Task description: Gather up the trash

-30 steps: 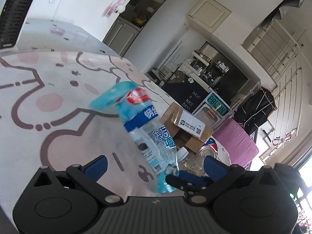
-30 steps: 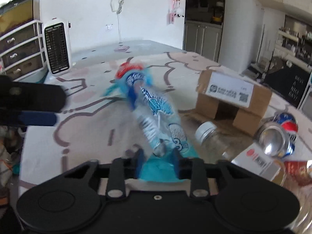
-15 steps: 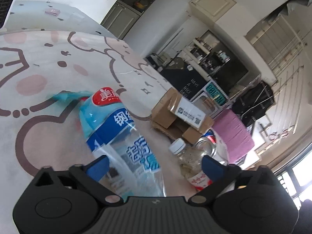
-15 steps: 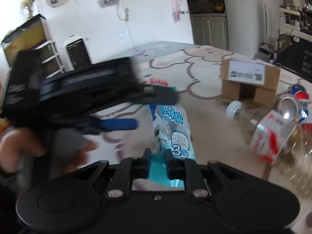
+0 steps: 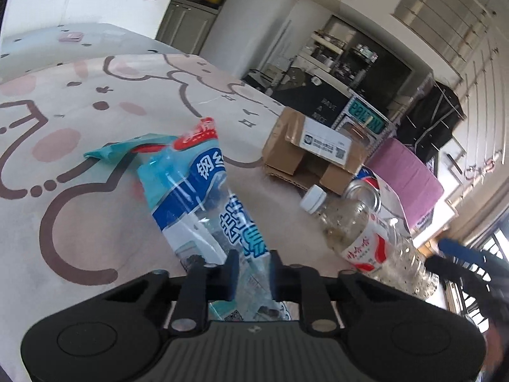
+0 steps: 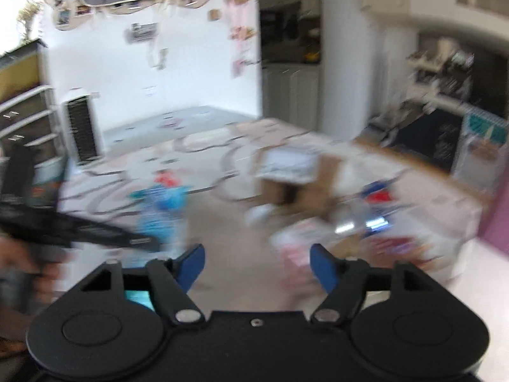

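My left gripper (image 5: pixel 251 270) is shut on a blue and clear plastic wrapper (image 5: pixel 203 197) with a red top, held above the patterned mat. My right gripper (image 6: pixel 257 261) is open and empty; its view is blurred. In the right wrist view the wrapper (image 6: pixel 162 210) shows at the left with the left gripper's black body (image 6: pixel 73 229) on it. A plastic bottle with a white cap (image 5: pixel 350 226), a crushed can (image 5: pixel 366 191) and a cardboard box (image 5: pixel 311 156) lie to the right of the wrapper.
A patterned beige mat (image 5: pixel 79 121) covers the floor. A pink box (image 5: pixel 410 172) stands behind the trash pile. A white heater (image 6: pixel 81 127) and drawers (image 6: pixel 22 121) stand at the far left wall. Kitchen cabinets are at the back.
My left gripper closed on the wrapper. My right gripper let go of it, opened and pulled back to the right.
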Demonstrator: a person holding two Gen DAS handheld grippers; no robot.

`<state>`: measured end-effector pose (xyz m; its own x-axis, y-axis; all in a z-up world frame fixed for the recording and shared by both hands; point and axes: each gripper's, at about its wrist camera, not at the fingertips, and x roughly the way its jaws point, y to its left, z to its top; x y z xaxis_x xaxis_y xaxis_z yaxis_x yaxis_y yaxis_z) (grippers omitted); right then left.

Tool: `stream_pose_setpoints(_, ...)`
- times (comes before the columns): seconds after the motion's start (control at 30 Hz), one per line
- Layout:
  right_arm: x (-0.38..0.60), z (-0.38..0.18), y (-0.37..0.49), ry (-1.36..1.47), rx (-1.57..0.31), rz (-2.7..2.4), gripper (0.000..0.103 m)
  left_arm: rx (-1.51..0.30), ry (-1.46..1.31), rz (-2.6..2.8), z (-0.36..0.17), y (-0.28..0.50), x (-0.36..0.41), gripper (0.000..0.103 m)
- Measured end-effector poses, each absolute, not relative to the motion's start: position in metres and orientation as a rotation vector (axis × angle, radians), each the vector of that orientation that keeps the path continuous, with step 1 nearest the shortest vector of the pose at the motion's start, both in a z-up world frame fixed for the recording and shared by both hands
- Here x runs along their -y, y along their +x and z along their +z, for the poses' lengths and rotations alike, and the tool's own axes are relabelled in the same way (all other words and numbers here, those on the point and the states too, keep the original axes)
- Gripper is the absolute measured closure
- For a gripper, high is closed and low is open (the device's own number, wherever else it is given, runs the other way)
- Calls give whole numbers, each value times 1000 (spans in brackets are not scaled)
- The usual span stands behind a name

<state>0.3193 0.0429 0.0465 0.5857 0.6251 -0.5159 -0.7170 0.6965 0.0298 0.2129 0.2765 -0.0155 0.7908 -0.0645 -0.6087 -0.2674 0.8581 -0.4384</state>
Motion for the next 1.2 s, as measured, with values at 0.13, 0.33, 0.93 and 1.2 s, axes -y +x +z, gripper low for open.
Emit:
stream_pose_setpoints(0.13,-17,36,366,-223,-581,757,18,-665,-524,90,-14,212,-275,89)
stream_pose_setpoints(0.33,12,7,412,-129,-749,800,15,-675,-523,49,-10,216,-272,91)
stream_pose_setpoints(0.93,-13,8,352,-171,-694,828,31,-906,-194,-245,10,204,-221,87)
stream_pose_setpoints(1.2,-10,14,310,-47,-722,661,39,-852,-297,-69,1,199,-208,69)
